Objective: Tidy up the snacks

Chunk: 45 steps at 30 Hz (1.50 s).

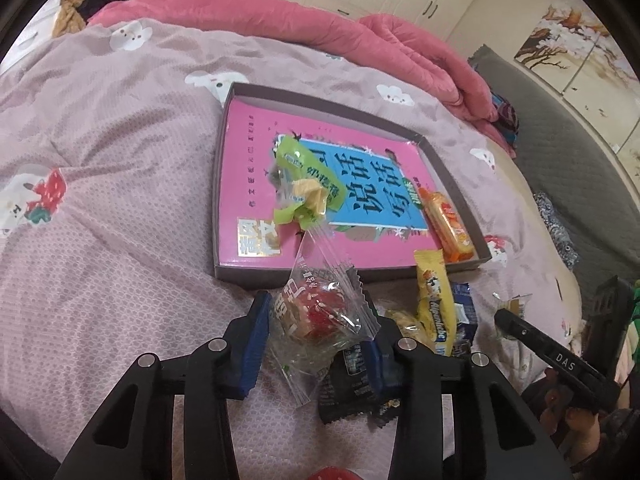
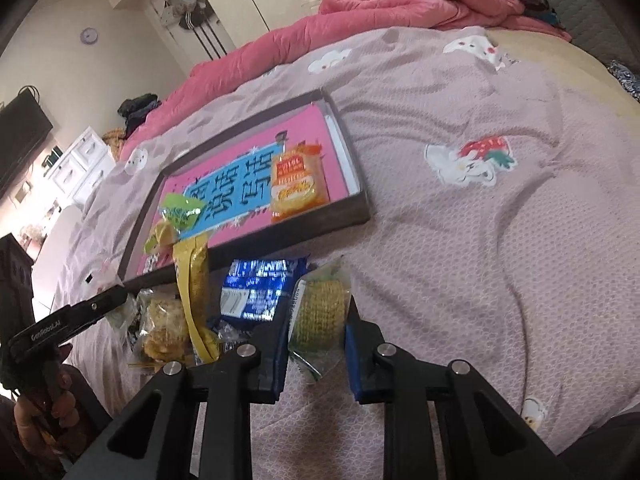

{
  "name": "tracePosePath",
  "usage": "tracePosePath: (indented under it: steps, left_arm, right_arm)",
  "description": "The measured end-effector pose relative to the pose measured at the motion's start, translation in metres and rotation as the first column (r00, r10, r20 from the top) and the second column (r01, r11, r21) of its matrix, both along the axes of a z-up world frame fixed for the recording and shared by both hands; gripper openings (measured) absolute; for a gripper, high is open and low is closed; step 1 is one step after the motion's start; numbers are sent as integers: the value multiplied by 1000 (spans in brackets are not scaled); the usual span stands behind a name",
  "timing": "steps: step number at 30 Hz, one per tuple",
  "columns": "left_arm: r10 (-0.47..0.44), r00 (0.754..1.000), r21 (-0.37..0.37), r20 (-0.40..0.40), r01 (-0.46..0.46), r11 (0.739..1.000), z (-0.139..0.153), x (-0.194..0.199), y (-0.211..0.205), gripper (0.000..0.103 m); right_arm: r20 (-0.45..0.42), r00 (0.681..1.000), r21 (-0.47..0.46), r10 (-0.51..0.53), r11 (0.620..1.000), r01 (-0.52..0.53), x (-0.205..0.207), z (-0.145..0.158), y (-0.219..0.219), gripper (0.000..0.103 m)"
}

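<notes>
My left gripper (image 1: 316, 346) is shut on a clear packet with a red snack (image 1: 320, 312), held just in front of the shallow box (image 1: 320, 98). In the right wrist view my right gripper (image 2: 318, 342) is shut on a clear packet with a round yellow-green cake (image 2: 322, 308), lifted off the bedspread. The box (image 2: 348, 216) has a pink printed floor; a green packet (image 1: 308, 184) and an orange packet (image 1: 448, 224) lie in it. Loose snacks lie before the box: a yellow bar (image 1: 434, 304), a blue packet (image 2: 260, 288), a black packet (image 1: 348, 384), a cracker pack (image 2: 164, 328).
Everything rests on a bed with a mauve cartoon-print cover (image 2: 500, 260). A rolled pink quilt (image 1: 320, 24) lies behind the box. The grey headboard (image 1: 580, 168) is at the right, wardrobes stand at the back. A hand (image 2: 44, 416) holds the other gripper at the left.
</notes>
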<state>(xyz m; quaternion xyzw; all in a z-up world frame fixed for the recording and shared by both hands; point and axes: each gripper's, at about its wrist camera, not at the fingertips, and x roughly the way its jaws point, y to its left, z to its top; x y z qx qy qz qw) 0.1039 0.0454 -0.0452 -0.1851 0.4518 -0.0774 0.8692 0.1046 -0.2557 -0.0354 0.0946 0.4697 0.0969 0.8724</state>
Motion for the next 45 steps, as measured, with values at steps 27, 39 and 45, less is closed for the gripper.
tracePosePath:
  steps: [27, 39, 45]
  left_arm:
    - [33, 995, 5, 91, -33, 999, 36, -12, 0, 43]
    - [56, 992, 11, 115, -57, 998, 42, -3, 3, 43]
    - [63, 989, 20, 130, -66, 998, 45, 8, 2, 43]
  right_arm:
    - [176, 978, -82, 113, 992, -100, 5, 35, 29, 24]
    - [212, 969, -74, 124, 991, -110, 16, 42, 30, 24]
    - [230, 966, -70, 117, 992, -104, 27, 47, 27, 24]
